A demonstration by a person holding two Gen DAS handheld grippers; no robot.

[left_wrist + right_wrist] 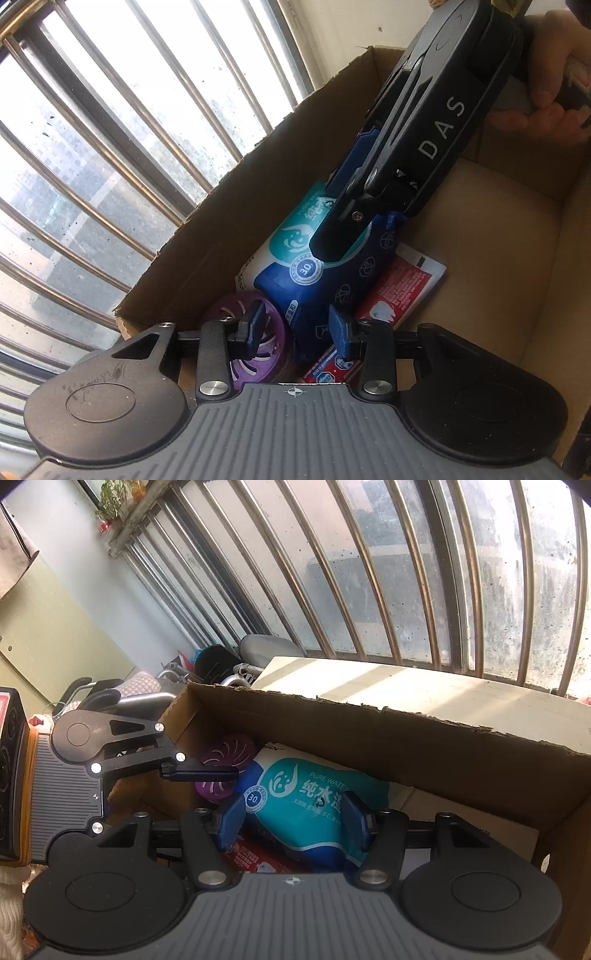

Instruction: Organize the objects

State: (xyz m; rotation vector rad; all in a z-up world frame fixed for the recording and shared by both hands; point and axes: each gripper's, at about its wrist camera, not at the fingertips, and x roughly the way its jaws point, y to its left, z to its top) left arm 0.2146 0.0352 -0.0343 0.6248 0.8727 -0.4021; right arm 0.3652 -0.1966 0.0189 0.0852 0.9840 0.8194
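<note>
A cardboard box (229,206) holds a blue and teal wet-wipes pack (295,266), a purple round air freshener (236,321) and a red packet (402,291). My left gripper (297,330) is open just above the box's near end, with the purple disc at its left finger. My right gripper (293,823) is open with its fingers on either side of the wipes pack (306,805); whether they touch it I cannot tell. It reaches into the box from above in the left wrist view (332,236). The left gripper shows in the right wrist view (199,771) over the purple disc (229,753).
The box (406,738) stands against a barred window (369,572). Its right part has bare cardboard floor (498,236). A pale ledge (406,686) lies behind the box. A wheelchair and clutter (147,690) stand at the left. A hand (554,74) holds the right gripper.
</note>
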